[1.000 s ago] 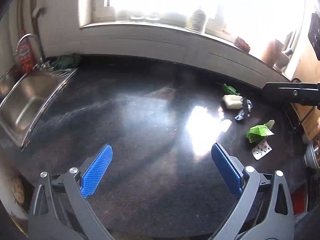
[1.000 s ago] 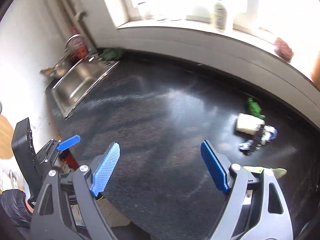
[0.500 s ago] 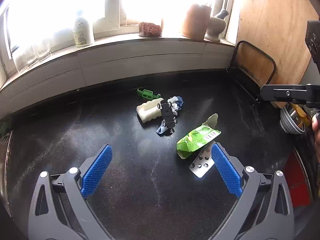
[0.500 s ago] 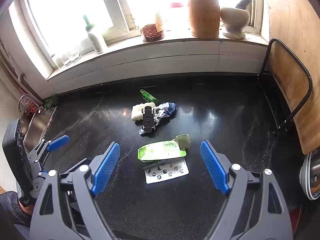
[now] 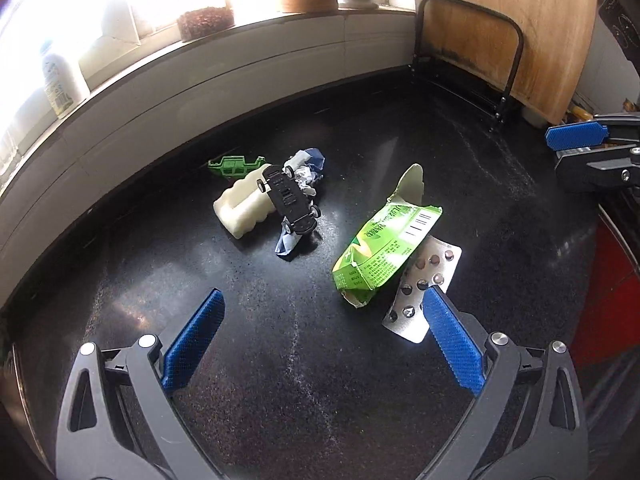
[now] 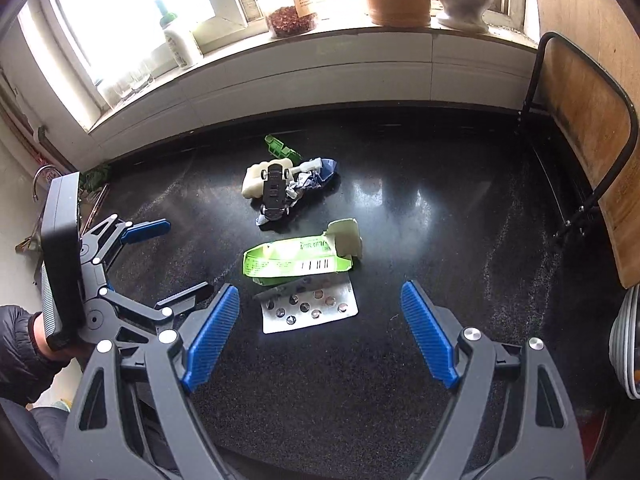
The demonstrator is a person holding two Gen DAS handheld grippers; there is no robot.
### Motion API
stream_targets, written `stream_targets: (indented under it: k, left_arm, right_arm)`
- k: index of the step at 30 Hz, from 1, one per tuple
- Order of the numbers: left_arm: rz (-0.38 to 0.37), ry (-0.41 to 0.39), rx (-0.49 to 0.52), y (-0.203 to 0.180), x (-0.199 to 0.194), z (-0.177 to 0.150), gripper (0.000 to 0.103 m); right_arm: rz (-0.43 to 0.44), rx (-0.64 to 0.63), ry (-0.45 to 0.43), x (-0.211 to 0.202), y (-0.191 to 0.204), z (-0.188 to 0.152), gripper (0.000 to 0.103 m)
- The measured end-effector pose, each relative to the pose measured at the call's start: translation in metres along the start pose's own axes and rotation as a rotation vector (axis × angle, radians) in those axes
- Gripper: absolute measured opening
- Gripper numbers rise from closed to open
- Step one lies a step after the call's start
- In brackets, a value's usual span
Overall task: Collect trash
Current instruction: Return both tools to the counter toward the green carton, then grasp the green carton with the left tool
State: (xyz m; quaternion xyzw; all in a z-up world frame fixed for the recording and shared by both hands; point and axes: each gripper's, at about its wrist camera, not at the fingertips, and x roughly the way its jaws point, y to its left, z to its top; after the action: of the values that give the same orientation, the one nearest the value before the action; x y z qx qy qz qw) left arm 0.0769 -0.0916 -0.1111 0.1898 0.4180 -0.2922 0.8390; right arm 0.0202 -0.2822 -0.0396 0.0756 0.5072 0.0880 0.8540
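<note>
Item: flattened green carton wrapper (image 6: 298, 261) on my black speckled countertop (image 6: 400, 360), printed with a barcode; its small print was unreadable. Just nearer me than the wrapper, tucked partly under it: silver foil blister pack (image 6: 309, 308). Beyond the wrapper: black toy car (image 6: 275, 194) upside down on a cream foam block (image 6: 256, 184) and crumpled blue-white paper (image 6: 316, 176). My right tongs (image 6: 320, 336) stood spread wide, holding nothing, angled down above the blister pack. My left tongs (image 5: 320, 344) likewise gaped empty, one pad over the blister pack's edge.

left tongs (image 5: 320, 334): open, empty | right tongs (image 6: 320, 330): open, empty, angled down
</note>
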Motion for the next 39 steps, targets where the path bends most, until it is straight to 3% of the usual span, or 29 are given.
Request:
stream_targets:
  k: [5, 11, 17, 21, 23, 25, 29, 32, 39]
  left_arm:
    - [-0.031, 0.041, 0.141, -0.01, 0.038, 0.004, 0.096]
    - [-0.101, 0.078, 0.227, -0.016, 0.075, 0.013, 0.096]
    - [-0.218, 0.088, 0.215, -0.013, 0.097, 0.034, 0.095]
    - [-0.286, 0.103, 0.234, -0.019, 0.108, 0.044, 0.077]
    - [-0.314, 0.121, 0.225, -0.021, 0.114, 0.046, 0.057]
    - [-0.328, 0.133, 0.212, -0.019, 0.116, 0.048, 0.047]
    - [-0.331, 0.11, 0.174, -0.012, 0.106, 0.048, 0.043]
    - [-0.329, 0.095, 0.092, 0.0, 0.099, 0.046, 0.043]
    - [-0.239, 0.116, -0.08, 0.025, 0.092, 0.029, 0.043]
  right_arm:
    - [0.003, 0.039, 0.047, 0.016, -0.011, -0.015, 0.081]
    - [0.002, 0.06, 0.112, 0.045, -0.021, -0.032, 0.081]
    - [-0.001, 0.084, 0.173, 0.071, -0.028, -0.041, 0.081]
    - [0.007, 0.108, 0.192, 0.085, -0.031, -0.038, 0.081]
    - [0.012, 0.112, 0.204, 0.092, -0.032, -0.034, 0.081]
    - [0.015, 0.117, 0.22, 0.101, -0.034, -0.032, 0.081]
    - [0.038, 0.107, 0.247, 0.117, -0.032, -0.027, 0.081]
    - [0.08, 0.086, 0.264, 0.128, -0.025, -0.024, 0.081]
    - [0.179, 0.051, 0.288, 0.148, -0.011, -0.012, 0.081]
